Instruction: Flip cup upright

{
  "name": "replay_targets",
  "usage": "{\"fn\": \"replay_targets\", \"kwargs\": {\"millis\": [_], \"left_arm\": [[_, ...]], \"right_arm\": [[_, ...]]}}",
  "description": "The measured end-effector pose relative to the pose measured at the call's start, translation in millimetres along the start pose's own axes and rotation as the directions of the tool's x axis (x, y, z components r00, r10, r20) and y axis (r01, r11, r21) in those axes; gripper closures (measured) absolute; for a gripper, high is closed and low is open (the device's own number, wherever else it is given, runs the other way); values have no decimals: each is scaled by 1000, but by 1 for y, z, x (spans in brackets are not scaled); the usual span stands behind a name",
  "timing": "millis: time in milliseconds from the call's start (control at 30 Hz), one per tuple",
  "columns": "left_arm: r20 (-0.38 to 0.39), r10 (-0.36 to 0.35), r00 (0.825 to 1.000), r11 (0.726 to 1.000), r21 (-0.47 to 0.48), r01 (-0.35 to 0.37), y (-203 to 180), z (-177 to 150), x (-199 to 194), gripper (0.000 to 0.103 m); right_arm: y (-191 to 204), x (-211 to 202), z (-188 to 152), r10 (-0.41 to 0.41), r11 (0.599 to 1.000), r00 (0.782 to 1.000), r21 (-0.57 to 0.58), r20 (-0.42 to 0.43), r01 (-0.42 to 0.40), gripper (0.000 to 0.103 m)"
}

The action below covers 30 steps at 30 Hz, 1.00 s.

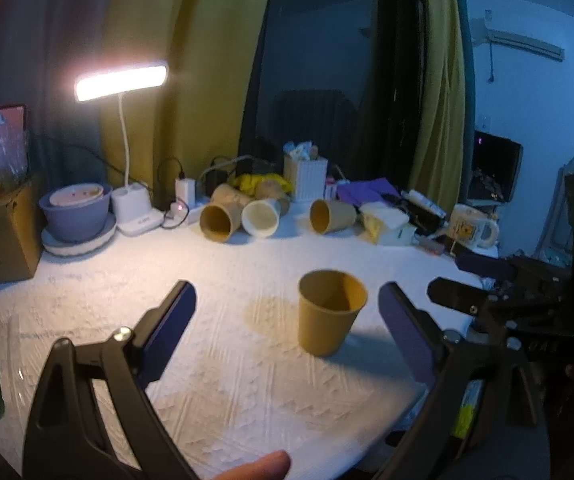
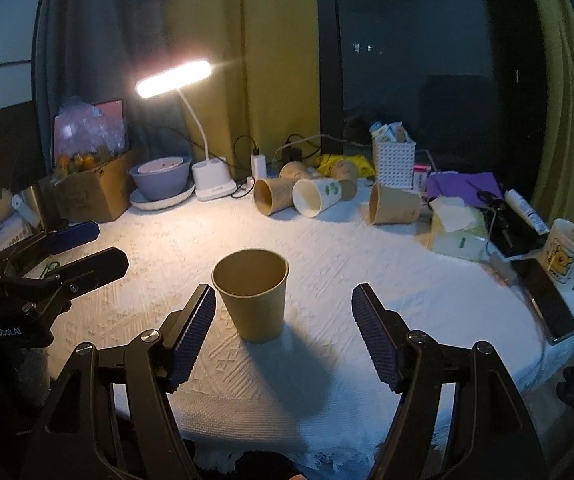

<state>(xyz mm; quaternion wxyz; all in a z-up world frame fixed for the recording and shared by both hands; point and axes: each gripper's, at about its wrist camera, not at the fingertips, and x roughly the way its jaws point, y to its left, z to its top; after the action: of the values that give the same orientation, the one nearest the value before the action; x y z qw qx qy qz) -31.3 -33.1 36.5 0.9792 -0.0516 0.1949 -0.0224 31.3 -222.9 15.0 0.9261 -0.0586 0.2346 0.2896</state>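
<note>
A brown paper cup [image 1: 330, 312] stands upright, mouth up, on the white tablecloth [image 1: 215, 360]. It also shows in the right wrist view [image 2: 253, 296]. My left gripper [image 1: 287, 304] is open, the cup just ahead and right of centre between its fingers. My right gripper [image 2: 283, 300] is open; the cup stands close to its left finger, apart from both pads. Each gripper shows in the other's view: the right one [image 1: 487, 300] at right, the left one [image 2: 75, 252] at left.
Several paper cups lie on their sides at the back: brown [image 2: 273, 196], white [image 2: 315, 198], brown [image 2: 393, 204]. A lit desk lamp [image 2: 211, 184], bowl [image 2: 161, 178], cardboard box [image 2: 91, 192], white basket [image 2: 393, 162], tissue box [image 2: 457, 232], phone [image 2: 547, 300] and mug [image 2: 571, 256] ring the table.
</note>
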Motion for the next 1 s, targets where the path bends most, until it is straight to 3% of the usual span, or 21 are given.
{"fn": "replay_targets", "kwargs": {"millis": [333, 1000], "left_arm": [[116, 8, 993, 1000, 3, -8, -11, 14, -25, 9], [129, 22, 991, 1000, 2, -22, -8, 8, -20, 9]], "right_arm": [[-1, -33, 16, -38, 999, 995, -6, 95, 39, 29], [-4, -35, 18, -58, 998, 991, -5, 117, 60, 29]]}}
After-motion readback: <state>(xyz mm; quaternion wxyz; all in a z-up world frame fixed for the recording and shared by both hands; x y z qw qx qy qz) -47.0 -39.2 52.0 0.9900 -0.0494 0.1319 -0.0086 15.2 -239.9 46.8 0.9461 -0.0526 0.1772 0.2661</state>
